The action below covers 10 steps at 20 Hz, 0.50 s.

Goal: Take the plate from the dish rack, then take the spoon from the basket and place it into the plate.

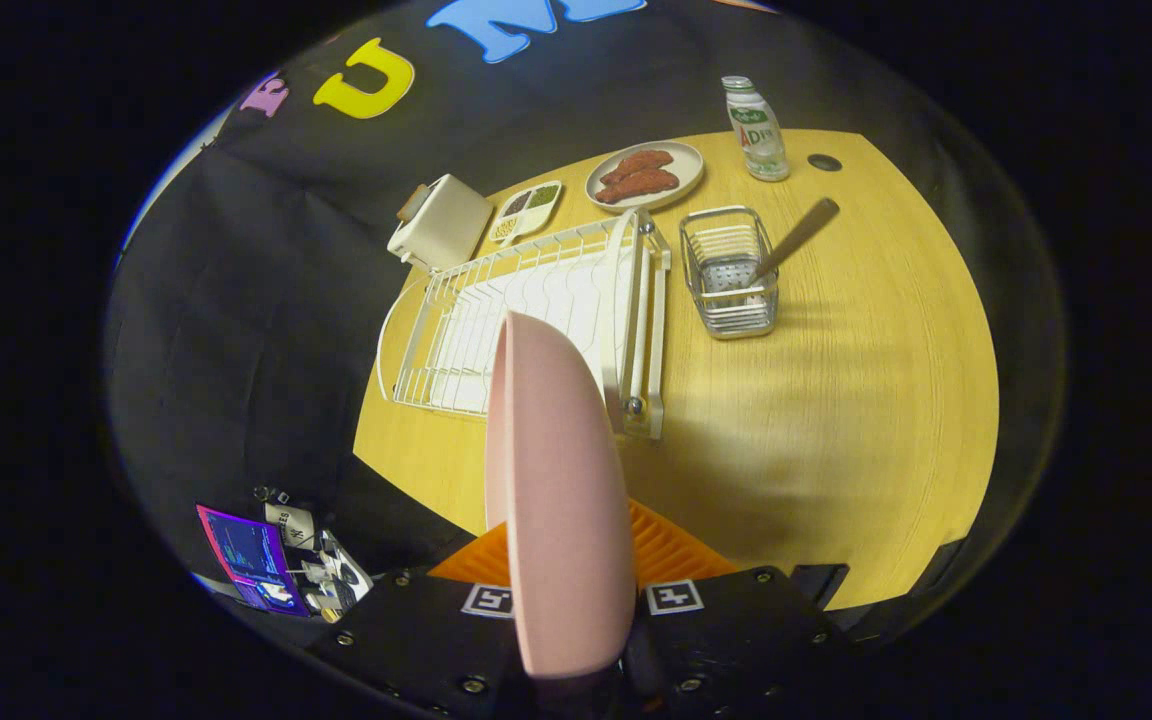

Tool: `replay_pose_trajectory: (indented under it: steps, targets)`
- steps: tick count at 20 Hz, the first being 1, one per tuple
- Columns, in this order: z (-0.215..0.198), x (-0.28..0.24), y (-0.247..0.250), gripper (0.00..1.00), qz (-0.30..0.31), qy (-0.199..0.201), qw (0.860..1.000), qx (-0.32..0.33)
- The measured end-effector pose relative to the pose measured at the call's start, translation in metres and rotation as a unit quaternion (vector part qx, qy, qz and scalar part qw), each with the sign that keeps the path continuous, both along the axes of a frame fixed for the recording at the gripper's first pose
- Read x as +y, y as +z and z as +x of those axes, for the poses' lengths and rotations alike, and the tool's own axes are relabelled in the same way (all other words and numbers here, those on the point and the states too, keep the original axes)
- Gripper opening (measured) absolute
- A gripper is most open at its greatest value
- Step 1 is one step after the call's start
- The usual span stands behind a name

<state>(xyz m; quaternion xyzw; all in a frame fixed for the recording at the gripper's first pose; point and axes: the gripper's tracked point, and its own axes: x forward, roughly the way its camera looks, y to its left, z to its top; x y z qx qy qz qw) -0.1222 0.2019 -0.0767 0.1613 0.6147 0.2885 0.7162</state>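
Observation:
A pink plate (556, 490) stands on edge between my orange fingers (671, 545), and my gripper (564, 560) is shut on its rim. I hold it in the air above the near end of the white dish rack (526, 320), which lies empty on the wooden table (836, 400). Right of the rack stands a small wire basket (729, 272). A spoon (794, 238) leans in it, its handle pointing up and to the right.
Beyond the rack are a white toaster (439, 222), a small divided tray (526, 211) and a plate of browned food (645, 175). A small bottle (756, 130) stands at the far right of the table. A screen and clutter (276, 565) lie below the table's near left edge.

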Motion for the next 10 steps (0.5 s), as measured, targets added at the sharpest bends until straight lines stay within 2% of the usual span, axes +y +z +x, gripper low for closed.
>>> replay_pose_trajectory:
  steps: [3,7,10]
  targets:
    - [-0.029,-0.008,-0.025,0.31,0.007,-0.015,1.000,0.016]
    - [-0.047,-0.004,-0.062,0.31,0.013,-0.031,0.999,0.028]
    - [-0.065,0.001,-0.093,0.31,0.017,-0.046,0.996,0.068]
